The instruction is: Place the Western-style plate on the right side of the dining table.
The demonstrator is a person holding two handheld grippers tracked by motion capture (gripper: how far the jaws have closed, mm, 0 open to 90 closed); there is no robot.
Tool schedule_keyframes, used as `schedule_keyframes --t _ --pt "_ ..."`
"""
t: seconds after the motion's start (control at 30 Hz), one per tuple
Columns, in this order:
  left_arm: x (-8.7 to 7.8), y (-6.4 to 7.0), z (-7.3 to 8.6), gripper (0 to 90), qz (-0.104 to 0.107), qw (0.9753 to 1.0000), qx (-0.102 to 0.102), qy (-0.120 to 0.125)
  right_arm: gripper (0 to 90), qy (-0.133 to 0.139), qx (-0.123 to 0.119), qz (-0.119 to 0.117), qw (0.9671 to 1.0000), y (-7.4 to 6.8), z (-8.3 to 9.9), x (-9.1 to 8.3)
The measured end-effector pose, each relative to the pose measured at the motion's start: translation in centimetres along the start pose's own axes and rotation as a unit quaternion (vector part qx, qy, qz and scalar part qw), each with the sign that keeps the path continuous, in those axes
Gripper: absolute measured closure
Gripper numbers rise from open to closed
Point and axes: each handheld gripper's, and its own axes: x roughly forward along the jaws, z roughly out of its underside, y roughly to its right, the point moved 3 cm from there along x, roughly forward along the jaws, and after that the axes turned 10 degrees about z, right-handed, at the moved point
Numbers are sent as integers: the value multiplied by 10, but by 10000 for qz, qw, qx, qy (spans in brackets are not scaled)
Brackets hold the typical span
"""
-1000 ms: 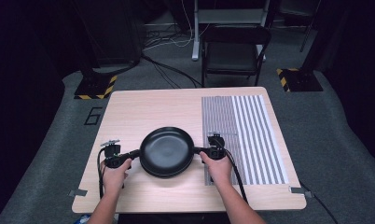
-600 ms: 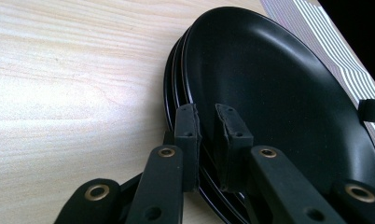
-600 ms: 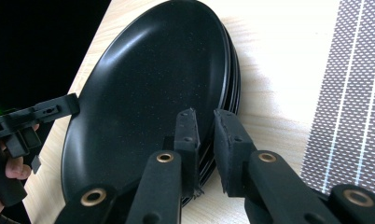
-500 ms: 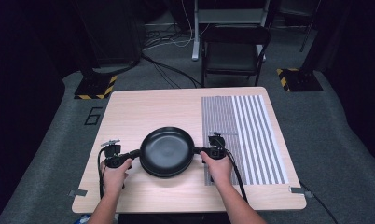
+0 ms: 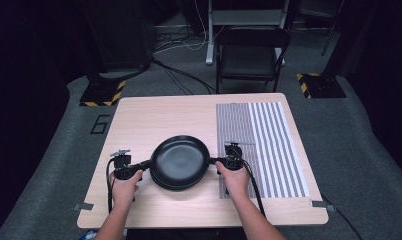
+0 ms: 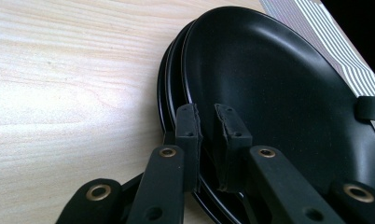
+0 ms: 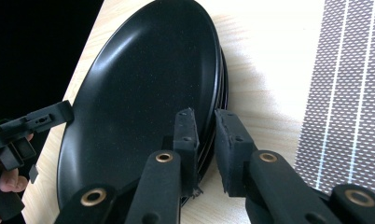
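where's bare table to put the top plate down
Bare wood lies behind the stack of black plates up to the table far edge, and along the near edge between the forearms. The striped mat is bare too. Crowded: either side of the stack, where the left gripper and right gripper sit.

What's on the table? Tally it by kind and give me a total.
Black plates: 3, stacked, as far as the rims show
Striped mat: 1
Grippers: 2, left gripper and right gripper
Total: 6
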Motion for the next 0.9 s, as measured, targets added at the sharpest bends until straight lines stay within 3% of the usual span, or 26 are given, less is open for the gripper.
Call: schedule_keyframes --t 0.6,0.7,0.83,0.9 --pt "6 3 0 812 91 9999 -75 13 822 182 122 2 9998 5 -19 1" --pt "5 3 1 814 94 9999 -95 46 820 185 101 -2 9998 6 -19 2" --pt "4 3 1 827 117 9999 -34 46 760 146 245 -166 9995 7 -13 2" --pt "5 4 1 831 119 9999 -61 71 758 174 128 -116 9997 6 -7 1"
